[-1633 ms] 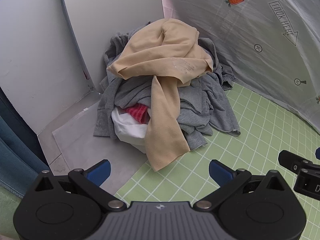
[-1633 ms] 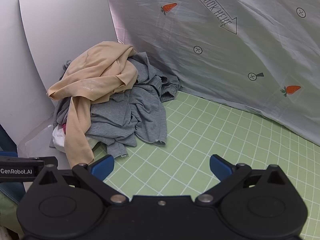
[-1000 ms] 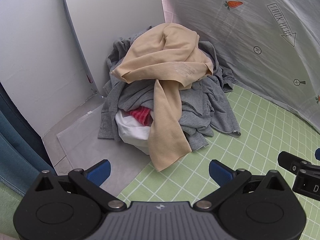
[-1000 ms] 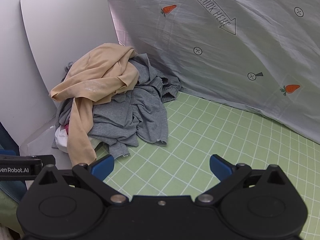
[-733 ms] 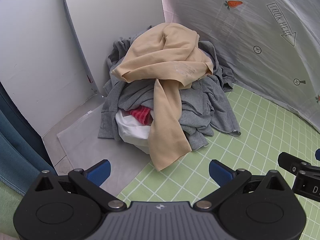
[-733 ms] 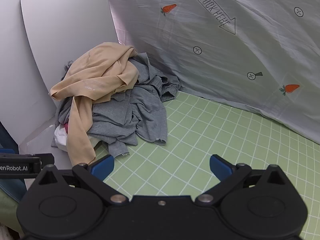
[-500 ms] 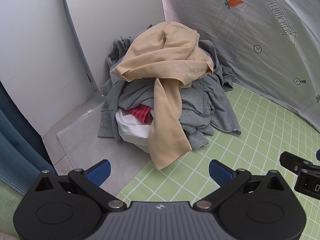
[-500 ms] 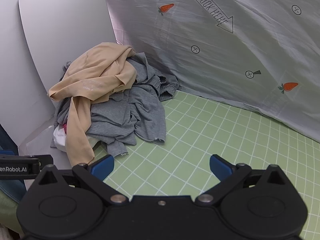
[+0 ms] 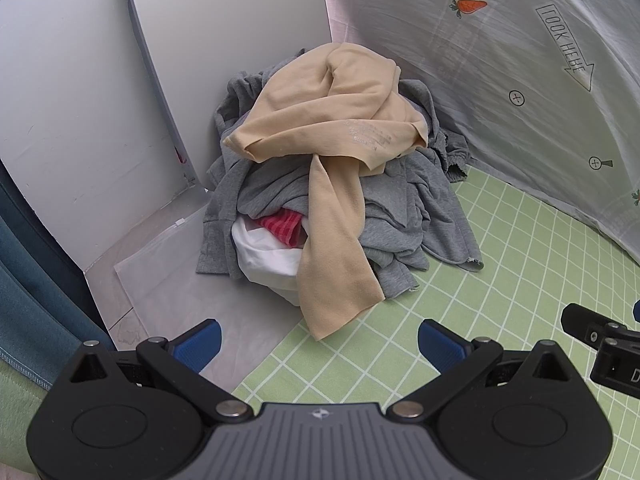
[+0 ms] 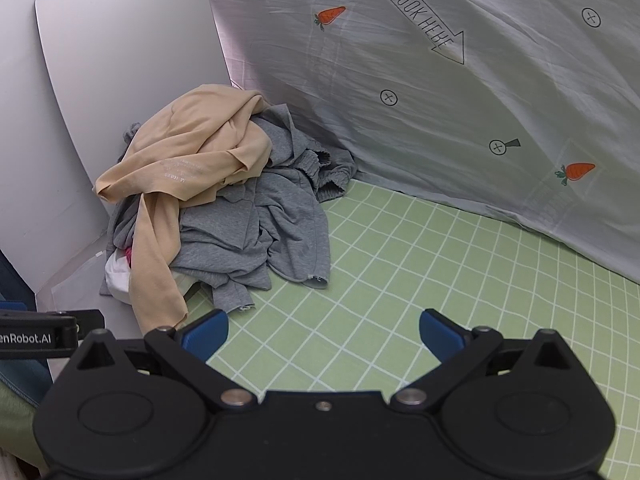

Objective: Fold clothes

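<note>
A pile of clothes sits in the far left corner. A beige garment (image 9: pixel 332 128) (image 10: pixel 192 156) lies on top, one long part hanging down the front. Grey garments (image 9: pixel 404 208) (image 10: pixel 256 232) lie under it, with a white piece (image 9: pixel 264 256) and a red piece (image 9: pixel 282 226) low at the front. My left gripper (image 9: pixel 318 340) is open and empty, just short of the beige hem. My right gripper (image 10: pixel 324 330) is open and empty over the green checked mat (image 10: pixel 440 280), to the right of the pile.
White panels (image 9: pixel 80 100) stand behind and left of the pile. A pale sheet printed with carrots (image 10: pixel 460 100) hangs at the back and right. A clear plastic sheet (image 9: pixel 160 280) lies left of the mat. Blue fabric (image 9: pixel 24 280) is at the far left.
Both grippers stay open. The views have shifted only slightly; the pile has not moved.
</note>
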